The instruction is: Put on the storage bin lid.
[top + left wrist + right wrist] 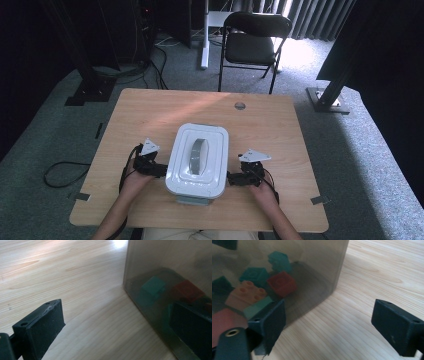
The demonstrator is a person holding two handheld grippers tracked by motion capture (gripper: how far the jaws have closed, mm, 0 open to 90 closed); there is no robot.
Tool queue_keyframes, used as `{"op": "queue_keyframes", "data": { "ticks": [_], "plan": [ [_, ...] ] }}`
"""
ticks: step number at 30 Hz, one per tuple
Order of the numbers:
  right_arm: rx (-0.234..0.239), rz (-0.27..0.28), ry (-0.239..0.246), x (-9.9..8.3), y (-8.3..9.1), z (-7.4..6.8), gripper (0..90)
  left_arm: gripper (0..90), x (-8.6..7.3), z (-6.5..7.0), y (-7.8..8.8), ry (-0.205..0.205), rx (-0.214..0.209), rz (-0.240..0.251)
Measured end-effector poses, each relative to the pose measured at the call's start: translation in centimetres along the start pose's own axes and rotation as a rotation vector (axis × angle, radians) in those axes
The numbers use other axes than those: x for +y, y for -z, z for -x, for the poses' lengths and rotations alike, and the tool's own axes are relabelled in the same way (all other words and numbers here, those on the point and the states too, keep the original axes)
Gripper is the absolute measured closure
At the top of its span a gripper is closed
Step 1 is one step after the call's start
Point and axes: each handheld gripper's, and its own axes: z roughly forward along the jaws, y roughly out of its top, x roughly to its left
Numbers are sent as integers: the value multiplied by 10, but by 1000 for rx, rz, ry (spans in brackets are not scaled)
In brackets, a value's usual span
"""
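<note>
Red block (282, 283) inside box (197, 160) — high view shows lid (200, 145).

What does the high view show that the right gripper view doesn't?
From above: the box's white lid with its grey handle, both grippers, left and right, flanking it, and a chair beyond the table. From the right gripper: toy bricks inside, one red, one orange, several green. Both share the box and the wooden table.

Box (197, 159) mid-table (150, 110) before me, my left gripper (159, 170) beside its left wall, my right gripper (235, 179) beside its right, bricks (279, 283) inside, chair (252, 42) behind the table
</note>
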Motion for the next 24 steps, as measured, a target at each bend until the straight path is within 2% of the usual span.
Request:
{"op": "queue_keyframes", "data": {
  "ticks": [5,7,9,13,18,24],
  "plan": [
    [0,-15,-12,-2,4,8,126,6,1,9,-3,-5,-29,-5],
    [-8,-16,-13,-3,5,10,125,6,2,10,-4,-7,-32,-7],
    [-32,-17,-19,-5,8,16,126,6,6,17,-8,-27,-35,-8],
    [-48,-16,-37,-9,12,24,127,6,9,23,-14,-25,-58,-2],
    [-58,-11,-51,-12,16,31,132,6,11,27,-19,-28,-80,-4],
    [-65,-10,-57,-14,20,38,132,6,16,30,-25,-41,-81,3]
  ]
}}
